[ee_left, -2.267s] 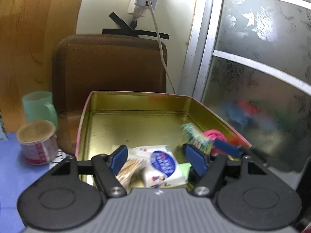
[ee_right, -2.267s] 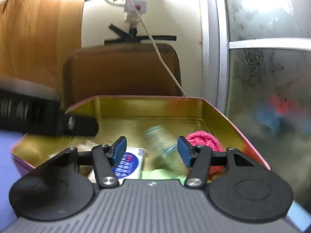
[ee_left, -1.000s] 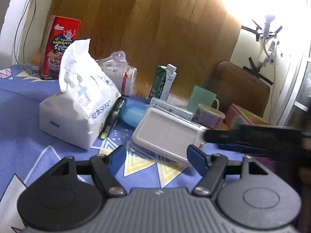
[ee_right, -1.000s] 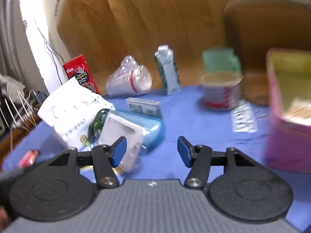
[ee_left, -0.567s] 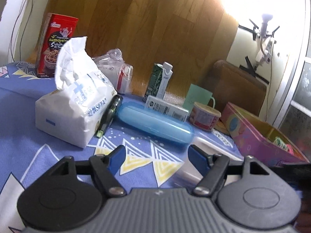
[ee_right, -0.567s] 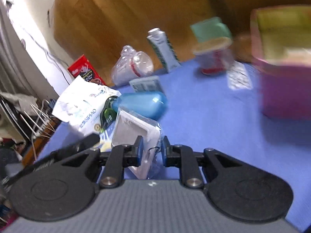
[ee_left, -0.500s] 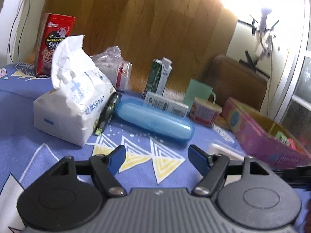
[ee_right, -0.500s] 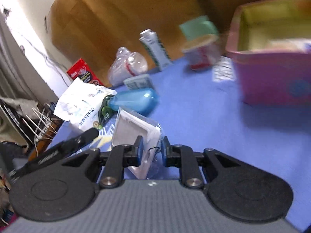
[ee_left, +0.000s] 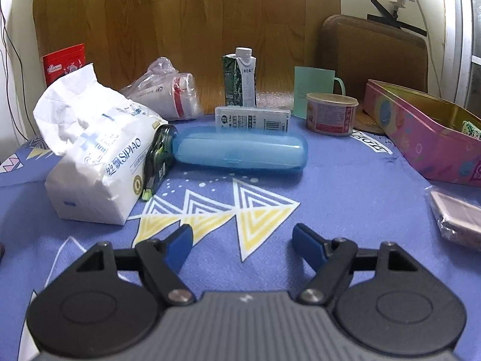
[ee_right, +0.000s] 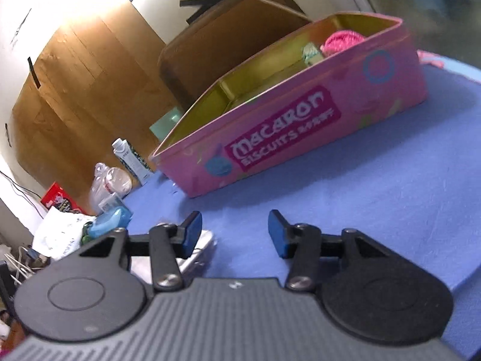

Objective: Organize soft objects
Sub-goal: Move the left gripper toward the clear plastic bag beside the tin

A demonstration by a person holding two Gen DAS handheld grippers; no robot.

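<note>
Just in front of the glossy pink biscuit tin (ee_right: 300,114) (gold inside, a fuzzy pink ball (ee_right: 342,40) in it), the clear-wrapped flat pack (ee_right: 192,255) lies on the blue cloth (ee_left: 345,186), beside the right gripper (ee_right: 234,233), whose empty jaws are opening, as are the left gripper (ee_left: 240,242)'s, farther from the tin.

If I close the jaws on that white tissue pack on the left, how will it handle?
The tissue pack will probably squash and sag: its wrapper is wrinkled and the open top flops loosely. It looks light for its bulk, being soft tissue. The glossy film may slip, so a grip across the fuller lower body seems safer. It lies touching the green-and-black tool, which could shift as it lifts.
</note>
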